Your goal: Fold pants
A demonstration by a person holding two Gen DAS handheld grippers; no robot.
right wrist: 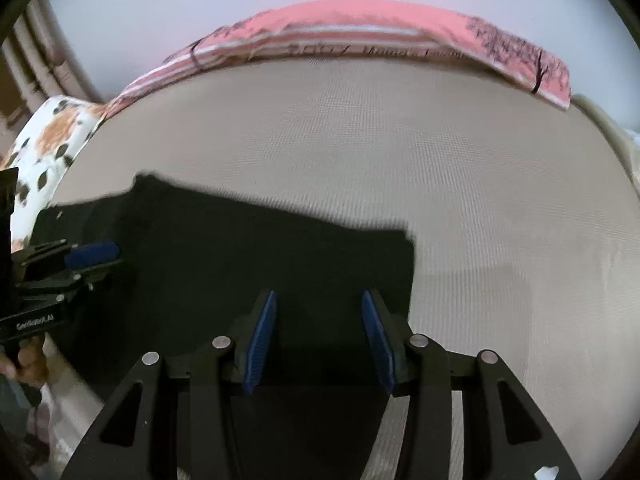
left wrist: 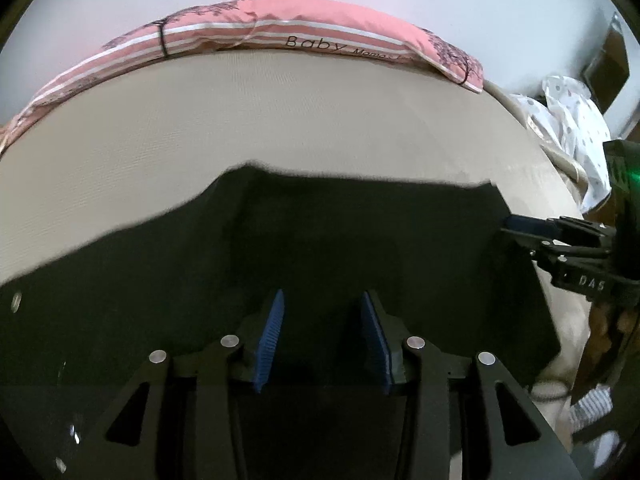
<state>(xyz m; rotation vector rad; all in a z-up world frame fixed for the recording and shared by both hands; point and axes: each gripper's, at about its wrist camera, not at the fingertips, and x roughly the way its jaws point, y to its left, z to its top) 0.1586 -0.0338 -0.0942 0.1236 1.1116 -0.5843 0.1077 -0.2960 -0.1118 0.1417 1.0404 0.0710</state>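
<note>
The black pants (left wrist: 320,248) lie flat on the beige bed (left wrist: 280,120), also seen in the right wrist view (right wrist: 240,256). My left gripper (left wrist: 323,304) is open and empty, its blue pads just above the cloth. My right gripper (right wrist: 319,304) is open and empty over the pants near their right edge. In the left wrist view the right gripper (left wrist: 516,228) comes in from the right, by the pants' right edge. In the right wrist view the left gripper (right wrist: 100,254) shows at the left over the pants.
A pink striped blanket (left wrist: 280,36) lies along the far edge of the bed against a white wall. A white dotted cloth (left wrist: 576,120) is bunched off the bed's right side. A flowered pillow (right wrist: 52,140) sits at the far left.
</note>
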